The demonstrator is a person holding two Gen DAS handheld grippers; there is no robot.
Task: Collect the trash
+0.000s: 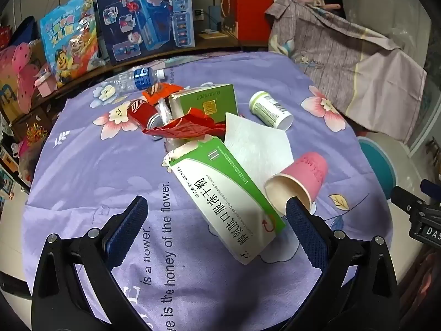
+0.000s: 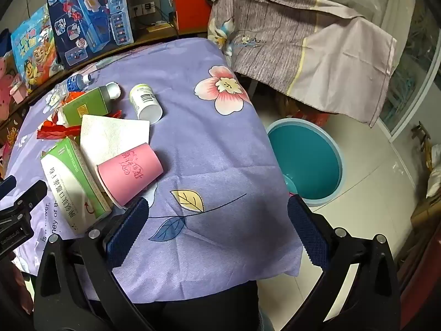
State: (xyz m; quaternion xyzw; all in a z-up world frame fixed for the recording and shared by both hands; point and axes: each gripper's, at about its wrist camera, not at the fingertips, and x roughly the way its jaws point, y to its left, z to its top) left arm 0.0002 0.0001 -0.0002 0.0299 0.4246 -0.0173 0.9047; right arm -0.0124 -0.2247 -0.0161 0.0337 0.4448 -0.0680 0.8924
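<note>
On the desk point(image 1: 110, 171), under its purple flowered cloth, the trash lay in a loose heap. From the left wrist camera, going left to right: a clear water bottle point(image 1: 135, 78) lay on its side at the far edge, a red can point(image 1: 142, 113) lay beside a crumpled red wrapper point(image 1: 182, 128), and a green box point(image 1: 212, 102) stood behind them. Nearer you, a green and white medicine box point(image 1: 228, 201) lay tilted, a white napkin point(image 1: 256, 143) partly under it, a pink paper cup point(image 1: 300, 179) on its side touching the box, and a white pill bottle point(image 1: 271, 110) lying apart farther back. Your left claw point(image 1: 215, 215) was released, jaws wide, the medicine box between them but untouched. Your right claw point(image 2: 217, 212) was also released, wide over bare cloth, its left finger just beside the cup. A teal bin point(image 2: 306, 157) stood on the floor, right of the desk.
</note>
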